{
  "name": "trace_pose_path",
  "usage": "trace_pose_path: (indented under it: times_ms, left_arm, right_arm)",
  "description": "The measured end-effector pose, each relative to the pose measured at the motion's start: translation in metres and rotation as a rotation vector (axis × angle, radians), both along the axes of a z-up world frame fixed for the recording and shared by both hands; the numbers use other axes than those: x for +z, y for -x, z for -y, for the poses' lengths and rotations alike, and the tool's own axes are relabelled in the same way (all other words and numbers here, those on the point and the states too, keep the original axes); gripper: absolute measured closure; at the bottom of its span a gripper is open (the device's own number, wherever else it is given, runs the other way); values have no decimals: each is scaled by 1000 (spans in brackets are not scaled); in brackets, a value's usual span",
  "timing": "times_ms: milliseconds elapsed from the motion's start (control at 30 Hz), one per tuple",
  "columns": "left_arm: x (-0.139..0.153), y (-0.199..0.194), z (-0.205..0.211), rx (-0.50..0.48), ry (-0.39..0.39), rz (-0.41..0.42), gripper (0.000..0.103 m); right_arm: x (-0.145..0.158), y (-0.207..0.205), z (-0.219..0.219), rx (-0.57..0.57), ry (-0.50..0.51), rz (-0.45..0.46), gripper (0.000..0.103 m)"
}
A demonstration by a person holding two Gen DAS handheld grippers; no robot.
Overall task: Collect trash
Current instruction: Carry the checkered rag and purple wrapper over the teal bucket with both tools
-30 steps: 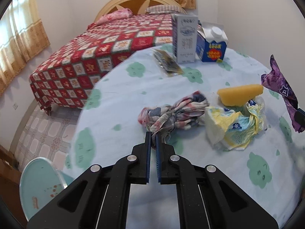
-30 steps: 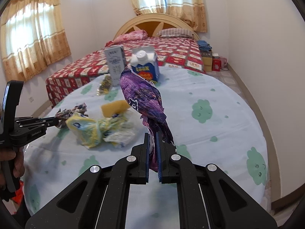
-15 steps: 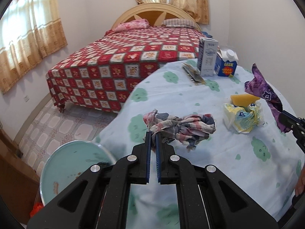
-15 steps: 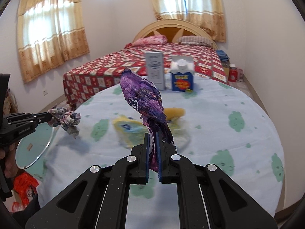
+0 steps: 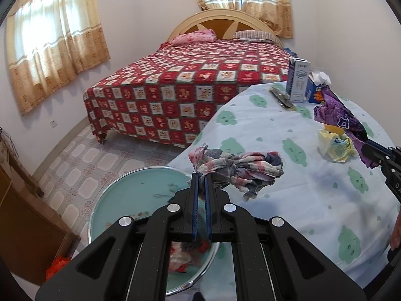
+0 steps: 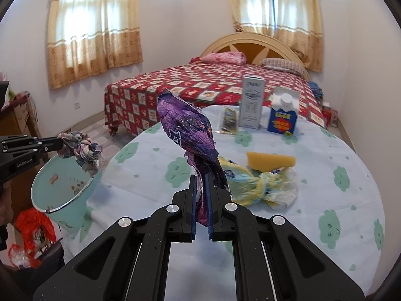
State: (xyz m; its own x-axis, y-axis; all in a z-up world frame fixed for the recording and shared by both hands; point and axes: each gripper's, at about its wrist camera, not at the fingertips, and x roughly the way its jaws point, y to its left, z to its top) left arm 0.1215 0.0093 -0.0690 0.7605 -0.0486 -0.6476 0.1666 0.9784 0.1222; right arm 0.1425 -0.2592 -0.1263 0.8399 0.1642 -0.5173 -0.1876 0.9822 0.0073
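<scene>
1. We are clamping a crumpled plaid rag [image 5: 238, 168] in our left gripper [image 5: 201, 175], hanging it over the teal trash bin's [image 6: 45, 190] far rim, left of the table [image 6: 313, 175].
2. We are pinching a purple wrapper [image 6: 186, 130] in our right gripper [image 6: 201, 178] above the table's near side.

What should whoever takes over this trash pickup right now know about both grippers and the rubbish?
Left gripper: shut on the crumpled plaid cloth rag, held at the rim of the pale green plastic bin.
Right gripper: shut on the crinkled purple foil wrapper, above the table.
Done: both pieces lifted.
Left: drop both in the bin; the yellow plastic bag, yellow sponge and cartons remain on the table.
</scene>
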Motion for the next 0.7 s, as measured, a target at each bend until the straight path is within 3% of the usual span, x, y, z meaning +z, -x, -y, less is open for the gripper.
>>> trace_pose_path:
  times_ms: [700]
  left_arm:
    - [1,30,-56,100,-25,9,98]
  right_arm:
    - [-7,-2,-57,138,58,0,96]
